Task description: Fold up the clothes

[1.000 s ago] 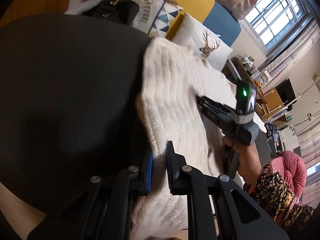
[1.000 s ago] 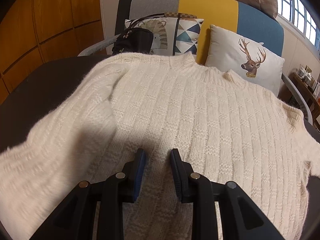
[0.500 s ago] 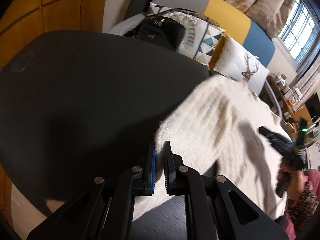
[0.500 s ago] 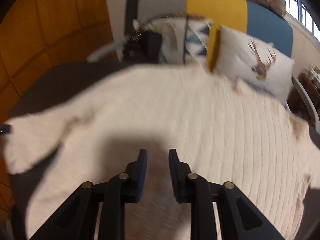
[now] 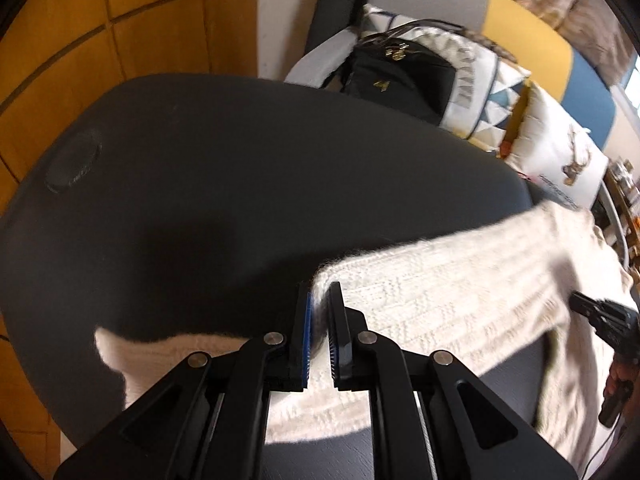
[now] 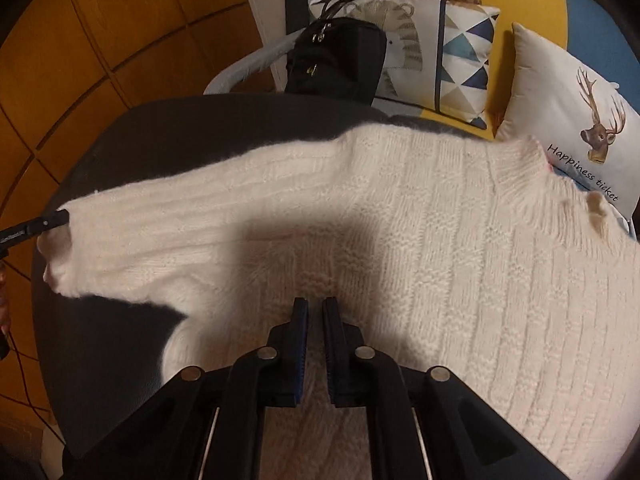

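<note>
A cream knitted sweater lies spread over a dark round worktop, filling the centre and right of the right wrist view; its collar sits at upper right, near a deer-print cushion.

One sleeve stretches toward the left edge of that frame. The left claw is clenched on the cuff end of this sleeve: in the left wrist view the knit edge sits pinched between its blue-lined pads at lower centre, and the sleeve runs from there to the right of the frame. In the right wrist view the tip of the same claw shows at the far left edge, touching the cuff.

The right claw hangs over the sweater's body at lower centre of its own view. Its jaws have just been closing and now stand nearly together; whether any knit is caught between the pads cannot be told. In the left wrist view this claw appears at the right edge, with part of a hand below it.

Behind the worktop, at the top of both frames, stand a black bag, a triangle-patterned cushion and a grey, yellow and blue sofa back. Wood panelling fills the upper left.
</note>
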`<state>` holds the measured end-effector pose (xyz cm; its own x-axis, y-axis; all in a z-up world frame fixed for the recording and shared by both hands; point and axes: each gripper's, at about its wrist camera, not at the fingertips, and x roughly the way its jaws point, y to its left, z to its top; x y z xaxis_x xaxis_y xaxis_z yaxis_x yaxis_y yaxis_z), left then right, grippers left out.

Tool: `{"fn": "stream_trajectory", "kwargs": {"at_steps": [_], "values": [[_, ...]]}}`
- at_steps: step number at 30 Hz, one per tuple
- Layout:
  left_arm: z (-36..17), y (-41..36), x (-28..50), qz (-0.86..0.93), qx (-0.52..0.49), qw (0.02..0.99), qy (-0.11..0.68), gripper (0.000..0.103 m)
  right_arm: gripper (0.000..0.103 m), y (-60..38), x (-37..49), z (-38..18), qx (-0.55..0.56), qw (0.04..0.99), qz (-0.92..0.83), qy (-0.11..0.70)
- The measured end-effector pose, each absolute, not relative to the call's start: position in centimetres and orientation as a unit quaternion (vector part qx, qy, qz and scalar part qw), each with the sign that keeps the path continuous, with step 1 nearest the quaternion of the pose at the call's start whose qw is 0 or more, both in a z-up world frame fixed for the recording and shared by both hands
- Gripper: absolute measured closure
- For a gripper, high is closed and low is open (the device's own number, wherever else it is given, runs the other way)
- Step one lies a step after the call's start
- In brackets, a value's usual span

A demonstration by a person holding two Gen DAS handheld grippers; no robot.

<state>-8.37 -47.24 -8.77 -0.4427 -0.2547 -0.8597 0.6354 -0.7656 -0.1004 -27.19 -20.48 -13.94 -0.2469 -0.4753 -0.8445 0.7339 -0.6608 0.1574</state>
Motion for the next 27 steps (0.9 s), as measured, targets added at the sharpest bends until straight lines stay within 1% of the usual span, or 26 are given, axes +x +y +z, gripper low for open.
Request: {"fn": "stream_trajectory", "kwargs": {"at_steps": [1,3,5,6,8,10,12,14,15,18,21,22,23,24,25,26,27], "values": [[-9.2,-47.7,-8.5,-0.819,0.457,0.273,0.214,0.093,0.097,-20.4,-26.9,-14.1,0.468,0.39,-0.781,0.138],[-9.8,-48.7,-8.6,-0.813,0.464,0.283,0.209,0.092,0.097,-20.5,-26.1,-14.4,0.449,0.391,-0.789,0.151],[-9.8,-49.9,-8.0,-0.801,0.471,0.323,0.179,0.092,0.097,-20.6,-25.2,-14.6,0.428,0.389,-0.799,0.169],[-9.8,-51.0,-7.5,-0.791,0.474,0.343,0.181,0.092,0.097,-20.6,-24.8,-14.7,0.417,0.386,-0.804,0.176],[-9.6,-53.2,-5.5,-0.778,0.456,0.36,0.24,0.092,0.097,-20.6,-24.1,-15.0,0.396,0.381,-0.814,0.187],[-8.9,-54.2,-2.9,-0.771,0.421,0.384,0.283,0.092,0.097,-20.8,-23.8,-15.1,0.389,0.376,-0.818,0.196],[-8.0,-52.6,-1.7,-0.789,0.407,0.382,0.255,0.092,0.096,-21.1,-24.1,-15.0,0.392,0.375,-0.816,0.2],[-7.4,-50.0,-1.7,-0.815,0.411,0.354,0.205,0.092,0.096,-21.3,-24.7,-14.3,0.414,0.38,-0.803,0.197],[-7.4,-48.3,-2.0,-0.825,0.416,0.341,0.174,0.091,0.093,-21.5,-24.8,-13.7,0.416,0.388,-0.799,0.195],[-9.3,-44.6,-3.3,-0.816,0.461,0.338,0.091,0.09,0.093,-22.5,-24.4,-11.6,0.408,0.418,-0.789,0.189],[-11.2,-44.5,-3.1,-0.797,0.482,0.356,0.072,0.09,0.093,-24.6,-24.1,-11.2,0.42,0.425,-0.772,0.214],[-11.5,-44.9,-3.0,-0.793,0.481,0.367,0.073,0.086,0.093,-25.1,-24.3,-11.5,0.428,0.425,-0.768,0.217],[-11.8,-45.2,-2.9,-0.788,0.48,0.378,0.073,0.076,0.093,-25.6,-24.4,-11.9,0.434,0.423,-0.765,0.219],[-12.1,-45.6,-2.9,-0.783,0.48,0.389,0.073,0.069,0.093,-26.0,-24.7,-12.3,0.44,0.421,-0.762,0.22],[-12.2,-46.2,-2.8,-0.777,0.48,0.4,0.072,0.054,0.093,-26.4,-25.0,-12.8,0.447,0.417,-0.761,0.219],[-12.2,-46.9,-2.8,-0.775,0.479,0.405,0.077,0.045,0.093,-26.7,-25.4,-13.5,0.459,0.411,-0.758,0.214],[-12.3,-47.5,-2.7,-0.773,0.477,0.41,0.083,0.042,0.094,-26.6,-25.7,-14.0,0.467,0.407,-0.759,0.2]]}}
